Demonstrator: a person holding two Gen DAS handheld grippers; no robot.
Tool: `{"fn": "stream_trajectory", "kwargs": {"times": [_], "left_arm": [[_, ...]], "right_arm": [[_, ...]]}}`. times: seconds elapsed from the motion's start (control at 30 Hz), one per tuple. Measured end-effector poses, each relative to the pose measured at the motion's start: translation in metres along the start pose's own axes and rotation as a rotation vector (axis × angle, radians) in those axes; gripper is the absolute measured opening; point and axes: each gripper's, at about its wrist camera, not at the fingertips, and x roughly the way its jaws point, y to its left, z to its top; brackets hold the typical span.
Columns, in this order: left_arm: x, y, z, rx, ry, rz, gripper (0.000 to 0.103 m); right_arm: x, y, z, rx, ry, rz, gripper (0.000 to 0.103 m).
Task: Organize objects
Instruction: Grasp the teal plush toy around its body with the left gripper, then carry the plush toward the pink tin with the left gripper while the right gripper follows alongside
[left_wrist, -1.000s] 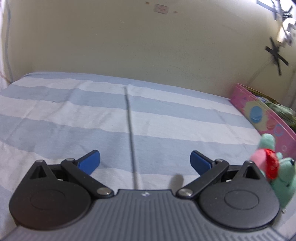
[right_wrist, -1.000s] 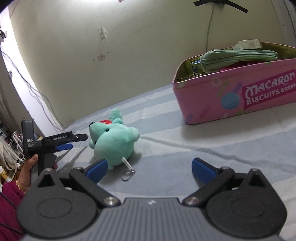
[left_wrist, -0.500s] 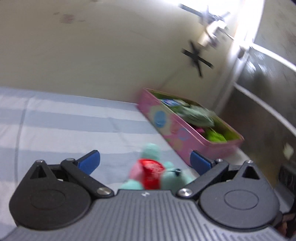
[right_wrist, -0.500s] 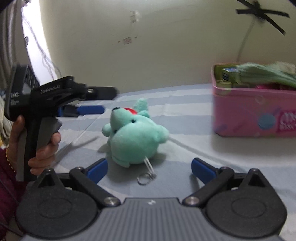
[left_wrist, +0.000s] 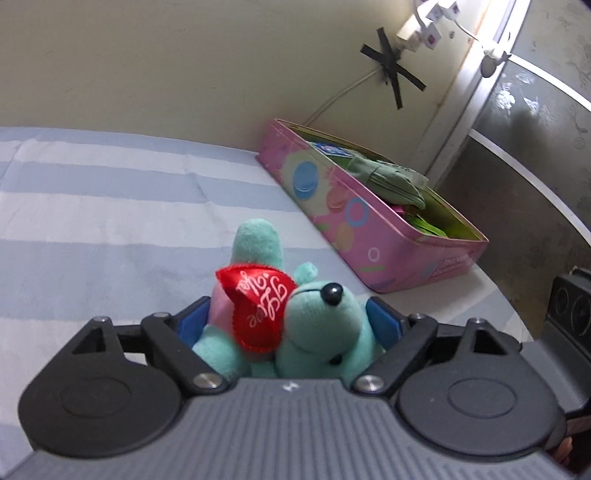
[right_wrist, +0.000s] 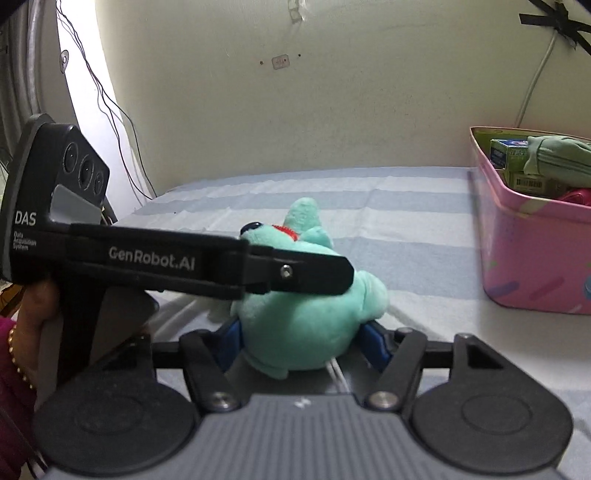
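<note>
A teal plush toy (left_wrist: 321, 328) with a red satin heart (left_wrist: 258, 306) lies on the striped bed sheet (left_wrist: 110, 206). My left gripper (left_wrist: 288, 323) has the toy's head and chest between its blue pads, which touch both sides as its jaws are closing. My right gripper (right_wrist: 301, 343) comes from the other side. Its jaws are closing too, and its pads press into the plush toy (right_wrist: 306, 317) at its round back. One left gripper finger (right_wrist: 295, 273) crosses the top of the toy in the right wrist view.
A pink macaron biscuit tin (left_wrist: 369, 236) stands open by the wall, holding a green pouch (left_wrist: 391, 181) and small boxes (right_wrist: 508, 151). A person's hand (right_wrist: 37, 302) grips the left handle. Cables (right_wrist: 110, 103) hang at the bed's far left corner.
Both grippers moved in on the plush toy and their jaws narrowed around it. The left wrist view swung from bare sheet to the toy and tin.
</note>
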Motion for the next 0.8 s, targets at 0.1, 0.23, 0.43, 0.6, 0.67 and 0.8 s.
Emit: {"fn": "stream_trajectory", "kwargs": {"times": [0.1, 0.23, 0.43, 0.6, 0.67, 0.8], "left_arm": [[-0.003, -0.010, -0.004, -0.018, -0.004, 0.046, 0.089], [-0.007, -0.029, -0.012, -0.022, -0.013, 0.113, 0.089], [-0.010, -0.066, -0.031, 0.008, -0.009, 0.149, 0.089], [-0.009, -0.094, -0.043, 0.032, 0.009, 0.174, 0.090], [-0.008, -0.103, -0.047, 0.033, 0.017, 0.181, 0.092], [-0.006, -0.120, -0.054, 0.046, 0.031, 0.197, 0.093]], "right_arm": [[-0.003, -0.001, -0.002, 0.006, 0.000, 0.003, 0.063], [-0.012, 0.003, -0.006, 0.004, 0.000, -0.007, 0.062], [-0.043, 0.004, -0.025, 0.004, 0.003, -0.025, 0.062], [-0.065, 0.001, -0.036, 0.038, 0.012, -0.034, 0.062], [-0.073, -0.001, -0.040, 0.050, 0.011, -0.037, 0.062], [-0.091, -0.006, -0.048, 0.064, 0.006, -0.043, 0.062]]}}
